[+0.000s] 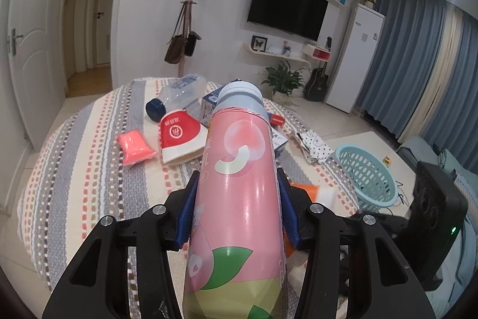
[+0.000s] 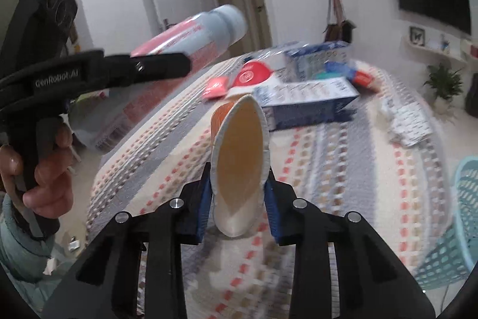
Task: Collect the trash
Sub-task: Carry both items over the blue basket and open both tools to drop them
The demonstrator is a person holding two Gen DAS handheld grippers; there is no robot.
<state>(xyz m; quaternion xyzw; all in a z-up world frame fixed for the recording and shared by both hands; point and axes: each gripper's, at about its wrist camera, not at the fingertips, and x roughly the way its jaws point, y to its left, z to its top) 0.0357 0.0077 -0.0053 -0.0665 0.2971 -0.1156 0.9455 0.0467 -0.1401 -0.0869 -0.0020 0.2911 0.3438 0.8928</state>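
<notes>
Bottle point(image 1: 239, 187), pink, clamped in left tongs point(image 1: 237, 208) above the striped bed point(image 1: 74, 184). Right tongs point(image 2: 237, 199) grip a squashed orange paper cup point(image 2: 239, 163); teal basket point(image 2: 460, 229) beside bed.

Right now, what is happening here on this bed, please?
A person is collecting trash with two tools. The left hand-held gripper is shut on a pink bottle, held above the striped cover. The right hand-held gripper squeezes a paper cup. Cartons and wrappers remain on the cover; a blue basket stands beside it.
</notes>
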